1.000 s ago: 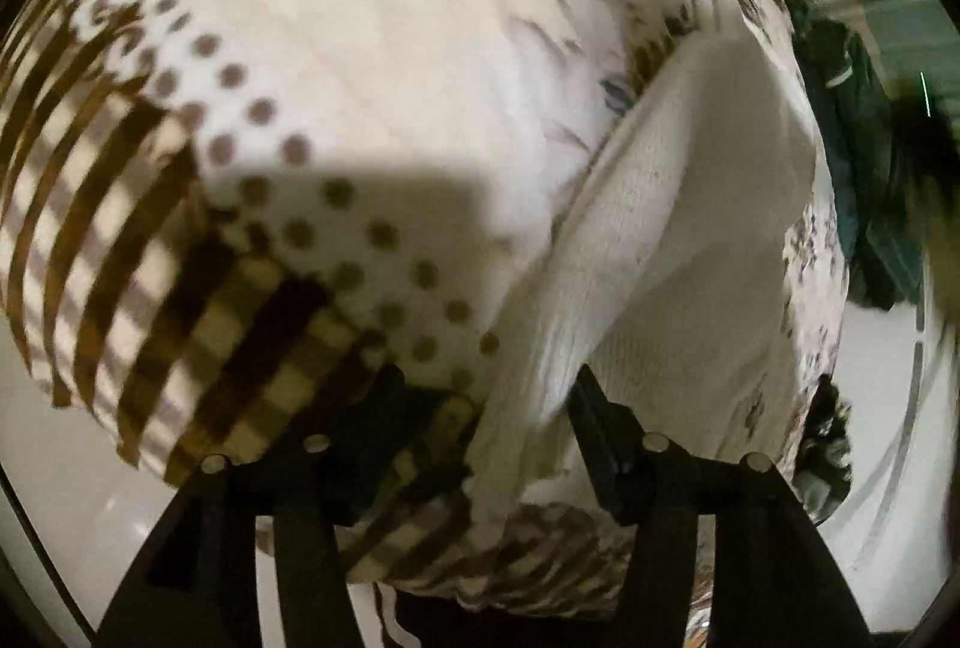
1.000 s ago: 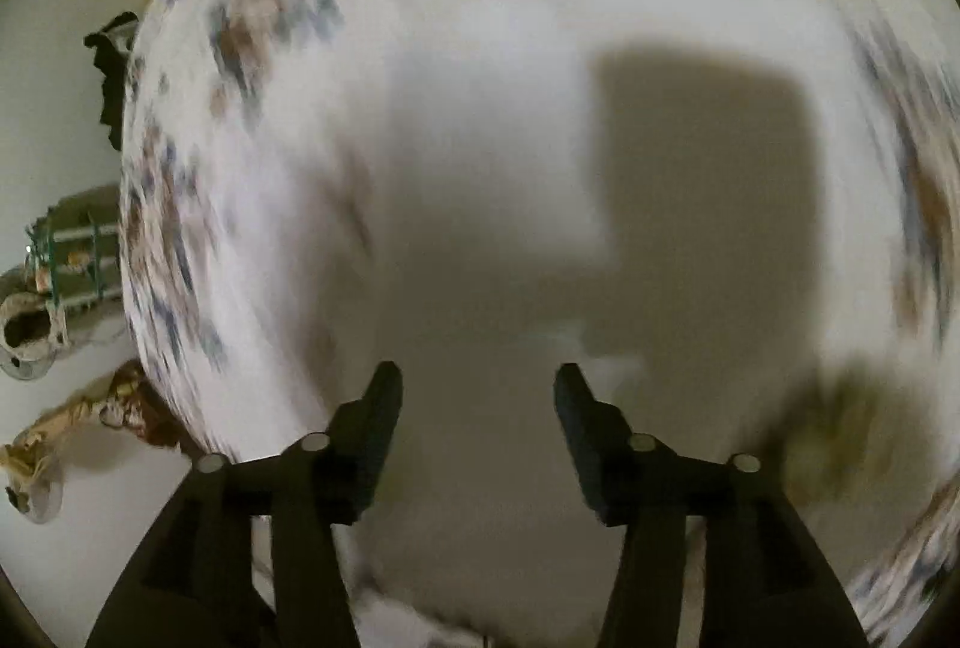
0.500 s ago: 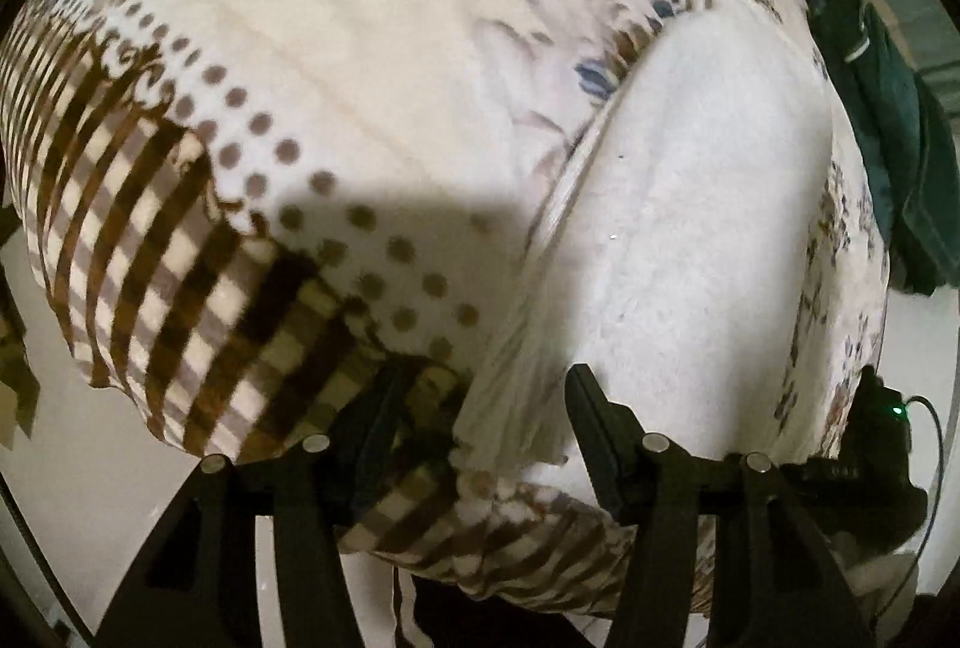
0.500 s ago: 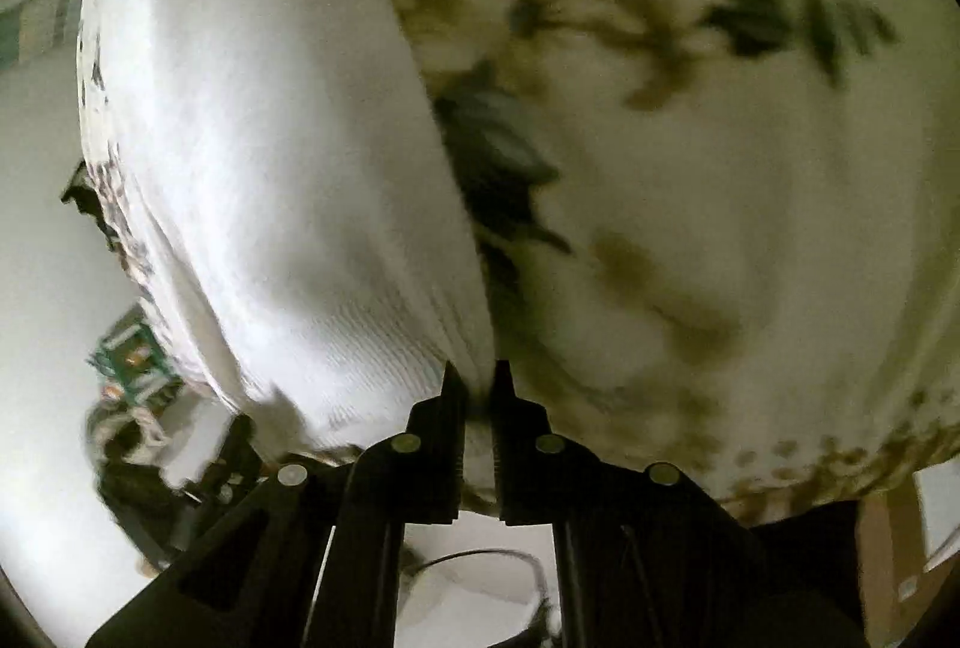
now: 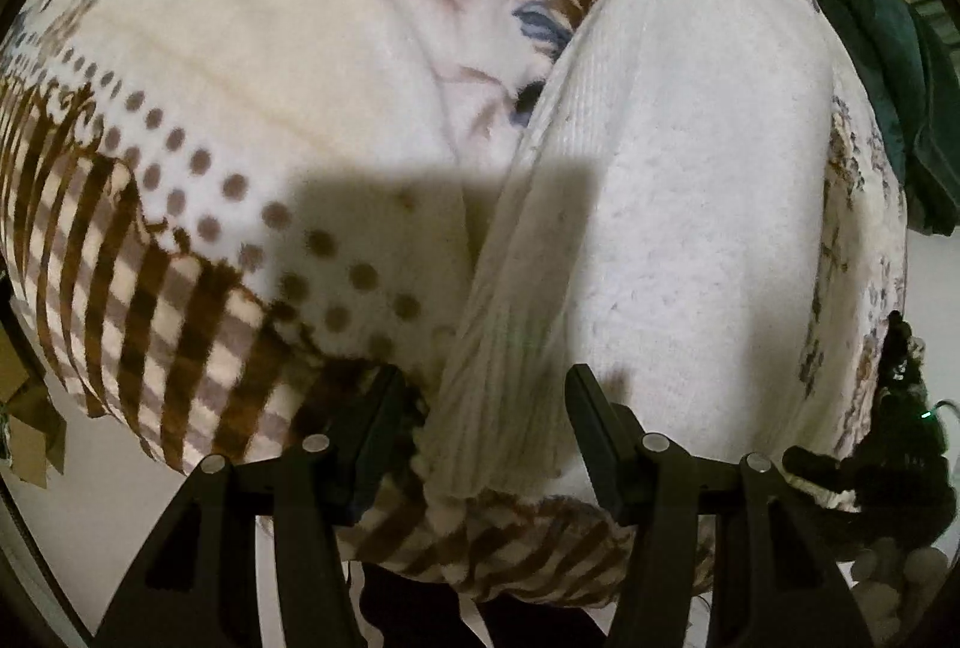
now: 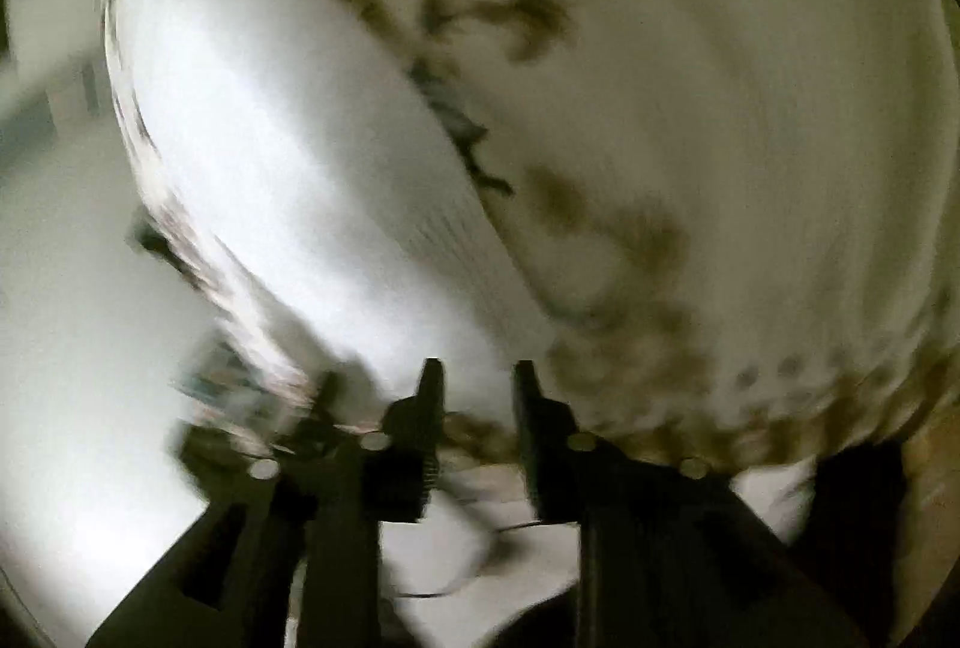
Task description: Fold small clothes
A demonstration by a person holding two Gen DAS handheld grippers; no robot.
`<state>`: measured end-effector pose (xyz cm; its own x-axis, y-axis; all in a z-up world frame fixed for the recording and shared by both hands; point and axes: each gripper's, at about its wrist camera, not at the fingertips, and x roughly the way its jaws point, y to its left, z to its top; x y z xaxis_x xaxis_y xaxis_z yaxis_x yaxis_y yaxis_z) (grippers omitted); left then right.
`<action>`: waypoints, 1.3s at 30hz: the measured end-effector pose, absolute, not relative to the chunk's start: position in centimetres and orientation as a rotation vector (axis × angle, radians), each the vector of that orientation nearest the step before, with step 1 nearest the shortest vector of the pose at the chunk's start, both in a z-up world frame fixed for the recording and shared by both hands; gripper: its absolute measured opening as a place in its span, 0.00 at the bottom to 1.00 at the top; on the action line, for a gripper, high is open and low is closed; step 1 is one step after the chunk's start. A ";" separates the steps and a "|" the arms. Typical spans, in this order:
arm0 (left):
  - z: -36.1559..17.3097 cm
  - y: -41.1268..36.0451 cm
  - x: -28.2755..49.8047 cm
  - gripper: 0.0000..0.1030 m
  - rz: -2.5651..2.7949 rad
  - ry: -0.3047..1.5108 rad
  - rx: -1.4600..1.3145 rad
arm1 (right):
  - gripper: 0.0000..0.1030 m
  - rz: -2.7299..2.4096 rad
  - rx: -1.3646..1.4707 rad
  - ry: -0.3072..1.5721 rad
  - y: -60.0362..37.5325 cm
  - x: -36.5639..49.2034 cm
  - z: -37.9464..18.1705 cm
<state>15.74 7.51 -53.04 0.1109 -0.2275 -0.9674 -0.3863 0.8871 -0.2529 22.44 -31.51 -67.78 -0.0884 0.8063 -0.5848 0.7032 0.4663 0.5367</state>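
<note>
blanket [image 5: 252, 66], patterned with flowers, dots and brown stripes, covers the surface on the left of the left wrist view, and the white knit garment [image 5: 690, 204] lies on it to the right, its ribbed edge running down toward the camera. a dark green cloth [image 5: 870, 66] sits off at the far right edge. the garment looks soft, light and limp, likely to sag and stretch if lifted by one point, so the ribbed hem or a corner seems the firmest place to take hold, pinching through a full layer. the left gripper [image 5: 483, 396] hovers low over that ribbed edge, jaws spread wide on either side of it, gripping nothing.

in the blurred right wrist view the same white garment [image 6: 288, 180] fills the left part and the blanket [image 6: 750, 168] the right. the right gripper [image 6: 477, 378] points at the garment's near edge, tilted, its jaws a narrow gap apart; whether any fabric sits between them i cannot tell through the blur.
</note>
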 end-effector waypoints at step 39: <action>-52.5 7.1 16.8 0.07 0.086 1.406 -0.446 | 0.01 0.046 0.865 1.864 -28.1 14.8 -64.7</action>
<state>16.84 7.13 -52.46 0.1760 -0.2027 -0.9633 -0.3188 0.9141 -0.2506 14.84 -28.09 -64.65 -0.2062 0.5792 -0.7887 0.5394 0.7398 0.4022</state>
